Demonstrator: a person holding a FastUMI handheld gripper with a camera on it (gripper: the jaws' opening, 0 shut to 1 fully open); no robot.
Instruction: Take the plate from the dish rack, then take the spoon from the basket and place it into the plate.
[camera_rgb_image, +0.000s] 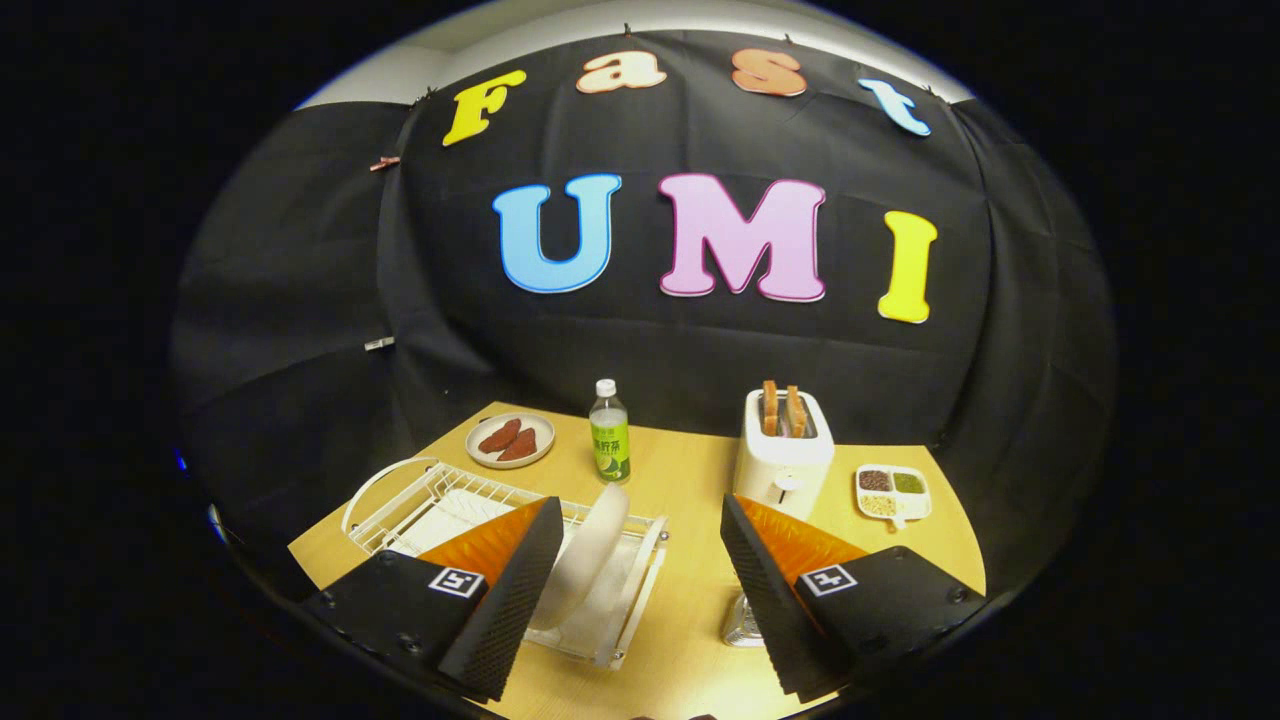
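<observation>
A white plate (590, 555) stands on edge in the white wire dish rack (430, 505) on the wooden table. It sits just right of my left finger (505, 600), inside the gap between the fingers. My gripper (635, 590) is open, above the rack's right end, with nothing held. A small metal basket (742, 622) peeks out beside the right finger (775, 610), mostly hidden by it; I cannot make out the spoon.
Beyond the rack stand a green-labelled bottle (609, 432), a small plate with reddish pieces (510, 440), a white toaster (783, 450) holding toast, and a divided dish of grains (892, 492). Bare wooden table (690, 490) lies between rack and toaster.
</observation>
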